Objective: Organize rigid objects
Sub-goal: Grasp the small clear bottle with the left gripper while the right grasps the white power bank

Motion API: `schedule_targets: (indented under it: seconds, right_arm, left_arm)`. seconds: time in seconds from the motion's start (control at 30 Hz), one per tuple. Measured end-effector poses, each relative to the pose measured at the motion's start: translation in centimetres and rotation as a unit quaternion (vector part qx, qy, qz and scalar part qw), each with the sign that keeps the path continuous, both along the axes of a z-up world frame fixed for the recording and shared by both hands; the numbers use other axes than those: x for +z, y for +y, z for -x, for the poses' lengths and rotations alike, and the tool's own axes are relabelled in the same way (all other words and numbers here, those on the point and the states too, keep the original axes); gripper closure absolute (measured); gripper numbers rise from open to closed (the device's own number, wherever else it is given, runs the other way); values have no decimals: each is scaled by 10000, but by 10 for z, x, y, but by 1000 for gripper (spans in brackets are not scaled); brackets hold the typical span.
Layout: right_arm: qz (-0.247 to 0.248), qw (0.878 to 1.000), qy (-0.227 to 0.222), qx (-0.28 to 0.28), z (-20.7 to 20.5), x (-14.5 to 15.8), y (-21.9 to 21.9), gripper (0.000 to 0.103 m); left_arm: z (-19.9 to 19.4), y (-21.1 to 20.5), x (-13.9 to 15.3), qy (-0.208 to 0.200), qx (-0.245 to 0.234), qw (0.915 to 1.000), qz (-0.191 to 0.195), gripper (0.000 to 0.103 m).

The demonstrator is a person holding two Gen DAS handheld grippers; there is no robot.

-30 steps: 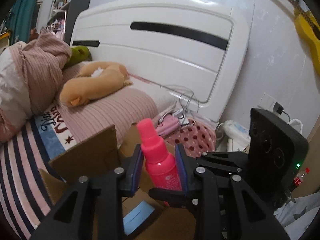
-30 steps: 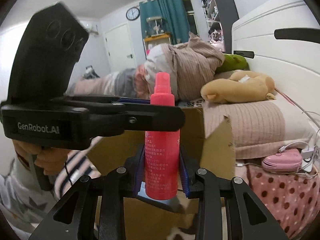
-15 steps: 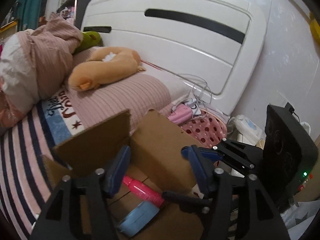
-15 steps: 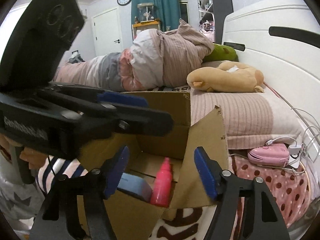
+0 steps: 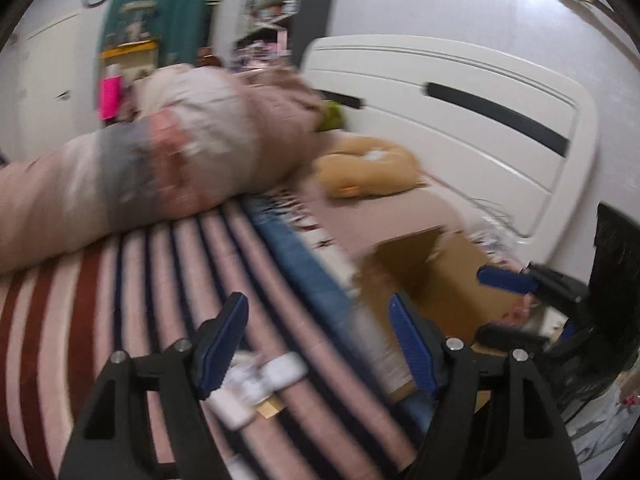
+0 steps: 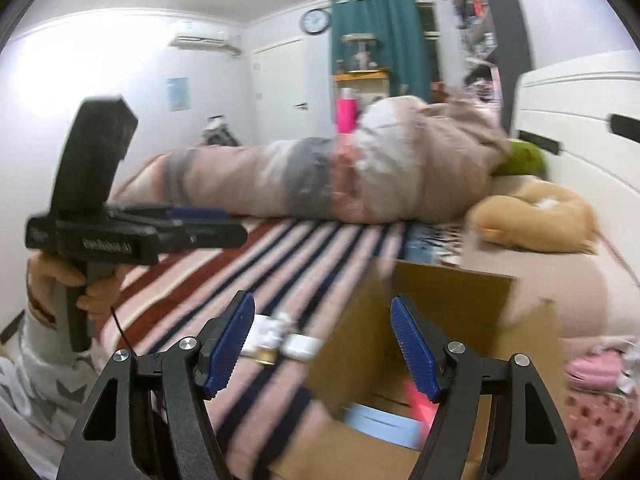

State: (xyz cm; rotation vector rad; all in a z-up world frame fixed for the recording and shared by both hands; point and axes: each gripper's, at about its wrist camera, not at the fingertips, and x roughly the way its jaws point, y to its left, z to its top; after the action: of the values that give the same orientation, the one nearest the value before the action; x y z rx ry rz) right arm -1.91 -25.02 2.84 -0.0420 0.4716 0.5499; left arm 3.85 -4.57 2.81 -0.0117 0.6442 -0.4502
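Observation:
A brown cardboard box [image 6: 452, 304] stands on the striped bed, also in the left wrist view [image 5: 448, 276]. In it lie the pink spray bottle [image 6: 418, 402] and a light blue object [image 6: 384, 420]. Small white objects [image 6: 280, 336] lie on the bedspread left of the box; they also show in the left wrist view [image 5: 256, 380]. My left gripper [image 5: 320, 344] is open and empty above the bedspread. My right gripper [image 6: 322, 344] is open and empty, over the box's left edge. Both views are blurred.
A rolled duvet [image 6: 340, 172] lies across the bed. A tan plush toy [image 5: 368, 172] rests near the white headboard [image 5: 460, 112]. A pink item [image 6: 592, 368] sits on a dotted surface to the right of the box.
Both grippers opened and let go of the pink spray bottle, which dropped into the box. Both have since swung left, away from the box and toward the bedspread.

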Motion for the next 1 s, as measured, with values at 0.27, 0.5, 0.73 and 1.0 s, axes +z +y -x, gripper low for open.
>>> schedule_targets:
  seconds: [0.27,0.5,0.73,1.0]
  right_arm:
    - [25,9951,590,794,-28,-38,98,56]
    - [191,9846,1510,855,-70,-111,147,67]
    - [254,9773,2000,656,-96,-153,152,70]
    - [297,9746,2075,794,-101,-160,163,70]
  left_arm:
    - [33,99,-83,651,882,9939,132,34]
    - [46,100,-168,1494,502,9828,965,45]
    - [31,67,-212,1808,727,9775,805,78]
    - [35,98,-201,1399,1363,9803,294,80]
